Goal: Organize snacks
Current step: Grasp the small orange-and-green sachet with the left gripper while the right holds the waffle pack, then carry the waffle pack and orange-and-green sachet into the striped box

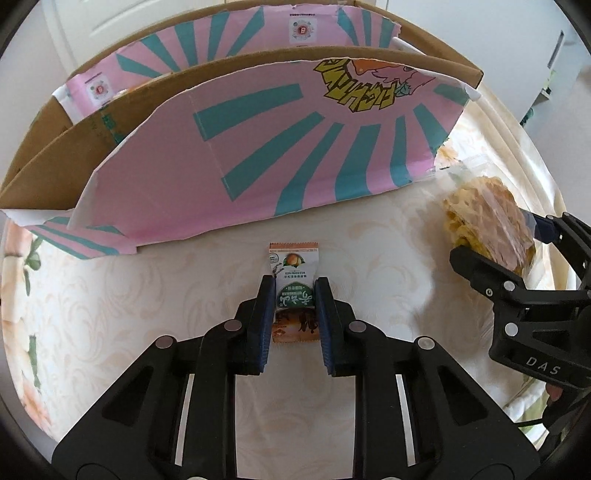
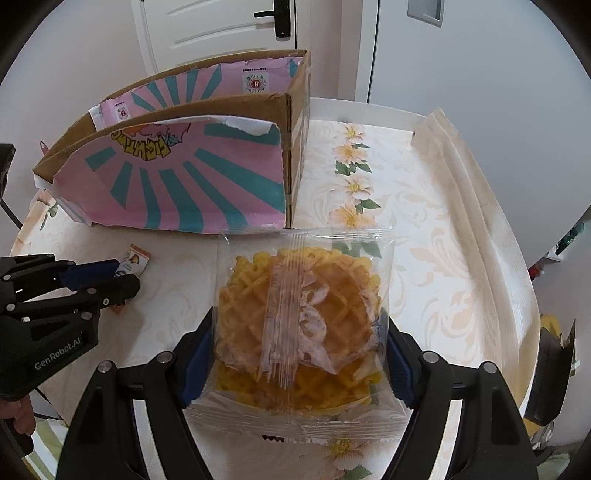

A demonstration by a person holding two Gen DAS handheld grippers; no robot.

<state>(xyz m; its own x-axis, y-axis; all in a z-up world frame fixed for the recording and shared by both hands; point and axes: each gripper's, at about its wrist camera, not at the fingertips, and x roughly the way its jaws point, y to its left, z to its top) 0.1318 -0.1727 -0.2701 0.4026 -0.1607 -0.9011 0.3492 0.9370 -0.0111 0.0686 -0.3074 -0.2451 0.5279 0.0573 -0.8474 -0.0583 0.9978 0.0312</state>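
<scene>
Snacks: two | left tool [image 1: 294,291] clamps one sachet [image 1: 293,291] | right tool [image 2: 299,354] grips one waffle pack [image 2: 299,317] | one box [image 1: 147,177]

Looks like someone's home to me: floral tablecloth [image 2: 354,184] over the counter [image 2: 369,122], a white panelled door [image 2: 207,26] with a black handle [image 2: 280,16] right behind it.
</scene>
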